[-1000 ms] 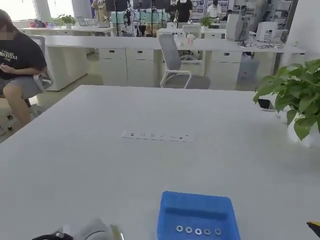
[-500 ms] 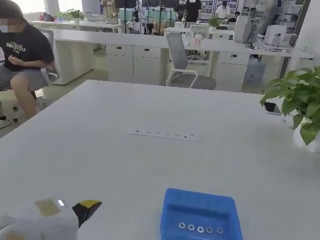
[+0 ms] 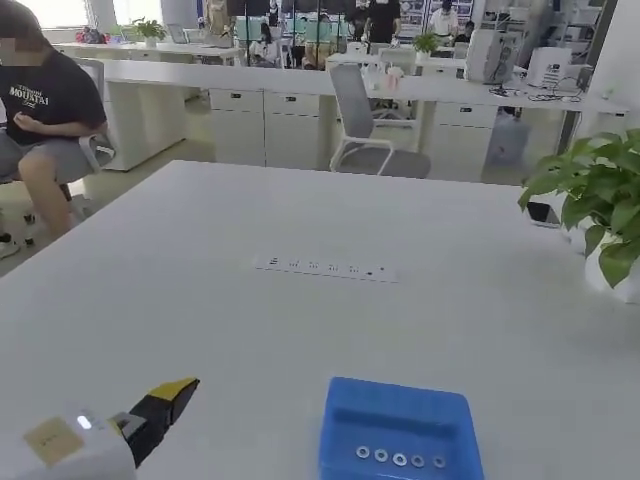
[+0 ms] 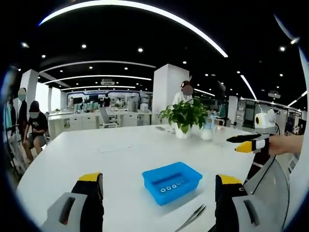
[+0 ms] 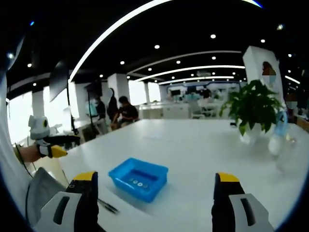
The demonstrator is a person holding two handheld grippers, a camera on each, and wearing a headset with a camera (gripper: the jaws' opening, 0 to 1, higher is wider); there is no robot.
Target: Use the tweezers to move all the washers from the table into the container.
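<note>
Table (image 3: 300, 200), white and broad, carried the blue container (image 3: 400, 415) near the edge where the operator stood. Beyond the container and to its right stood a potted plant (image 3: 590, 200); straight beyond it, a power strip (image 3: 325, 268) sat in the table top. Far to the container's left, a person (image 3: 40, 110) sat on a chair away from the table.

The left gripper (image 3: 170, 397) was held above the table to the left of the container, tips pointing toward it. In its own view the left gripper (image 4: 158, 179) had its jaws released, spread wide with nothing between them. The right gripper (image 5: 155, 176) was held on the container's other side, jaws likewise spread wide and holding nothing.

The tweezers (image 4: 190, 218) lay flat on the table, just on the operator's side of the container, apart from both grippers.

Five washers (image 3: 400, 459) lay in a row on the container's floor, along its near wall.
</note>
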